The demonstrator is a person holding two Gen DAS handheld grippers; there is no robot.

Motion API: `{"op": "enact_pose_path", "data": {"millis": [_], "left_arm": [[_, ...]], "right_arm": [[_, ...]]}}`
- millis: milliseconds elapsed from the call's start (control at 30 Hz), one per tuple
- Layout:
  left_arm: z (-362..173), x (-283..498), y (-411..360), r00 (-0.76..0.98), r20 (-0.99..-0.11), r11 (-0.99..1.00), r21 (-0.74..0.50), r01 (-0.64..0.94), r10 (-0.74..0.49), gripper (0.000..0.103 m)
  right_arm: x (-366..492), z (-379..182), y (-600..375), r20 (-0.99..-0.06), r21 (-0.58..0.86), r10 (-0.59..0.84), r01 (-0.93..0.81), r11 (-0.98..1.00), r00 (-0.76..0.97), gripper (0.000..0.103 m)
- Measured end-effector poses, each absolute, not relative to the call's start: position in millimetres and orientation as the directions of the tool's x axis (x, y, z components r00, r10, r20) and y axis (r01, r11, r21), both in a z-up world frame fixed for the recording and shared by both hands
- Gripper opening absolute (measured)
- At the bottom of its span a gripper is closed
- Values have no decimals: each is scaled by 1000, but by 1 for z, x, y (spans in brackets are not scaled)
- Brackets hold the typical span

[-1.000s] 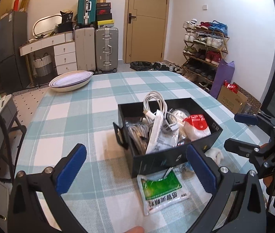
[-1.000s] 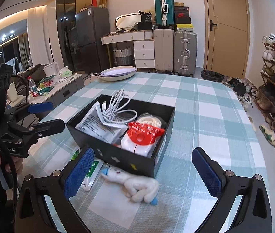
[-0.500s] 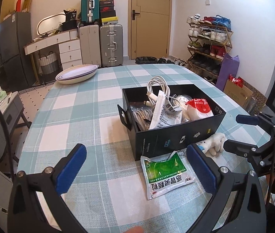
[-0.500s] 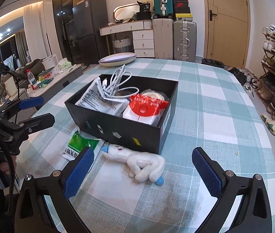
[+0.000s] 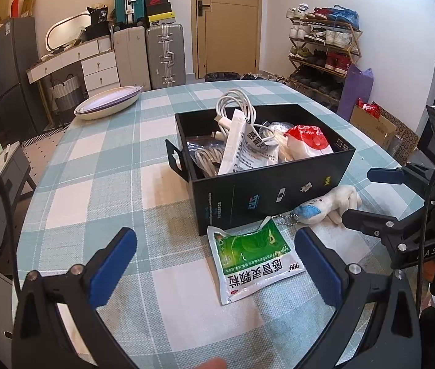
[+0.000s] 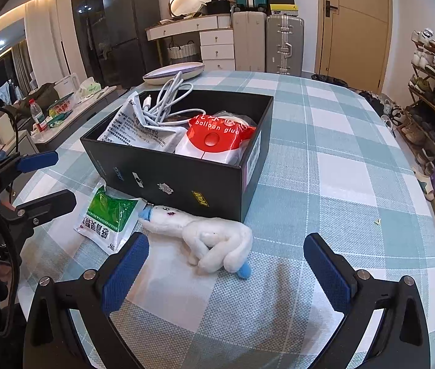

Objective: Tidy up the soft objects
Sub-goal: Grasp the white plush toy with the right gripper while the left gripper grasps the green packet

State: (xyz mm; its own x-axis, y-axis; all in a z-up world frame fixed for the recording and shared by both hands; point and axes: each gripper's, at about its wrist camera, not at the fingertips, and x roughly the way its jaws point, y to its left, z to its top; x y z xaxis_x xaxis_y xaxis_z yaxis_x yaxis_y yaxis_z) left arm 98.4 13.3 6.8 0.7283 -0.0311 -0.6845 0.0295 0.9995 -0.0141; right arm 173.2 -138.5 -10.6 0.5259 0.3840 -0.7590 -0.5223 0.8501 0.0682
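Both grippers had drawn back from the box (image 5: 274, 181) since the earlier frames, so that the sachet (image 5: 252, 264) and the plush toy (image 6: 205, 236), formerly partly cut off, lay in full view.

The left wrist view alone showed the box's left end flap, a clear bag of grey cord in the box's left part and the toy's bead chain beside the sachet. The right wrist view alone showed the toy's whole length, with a blue tip at each end, and a side counter with a bottle (image 6: 37, 116) at far left.

Box contents, left to right in the left view: grey cord in a clear bag, a white printed packet (image 5: 245, 144) leaning upright, a white cable (image 5: 233, 107) coiled behind it, and a red-and-white pack (image 5: 308, 141) marked "balloon glue".

The sachet, green and white, lay flat on the checked tablecloth (image 5: 100, 166) just in front of the box, one corner at the box's base. The toy, white and soft, lay on its side along the box's front wall, its head next to the sachet.

Left gripper (image 5: 216, 267): jaws wide apart, holding nothing, raised over the table before the sachet. Right gripper (image 6: 226, 273): jaws wide apart, holding nothing, before the toy.

A bowl (image 5: 108, 103) stood at the table's far edge.
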Motion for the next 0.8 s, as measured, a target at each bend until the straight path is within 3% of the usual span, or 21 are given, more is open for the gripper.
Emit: {"op": "enact_pose_path", "data": {"millis": [800], "left_arm": [[-18,108,14,669,-744,1000,-19,-8,-9,103]], "right_arm": [[186,-30,-138,-810,41,300,-463,886,503,102]]}}
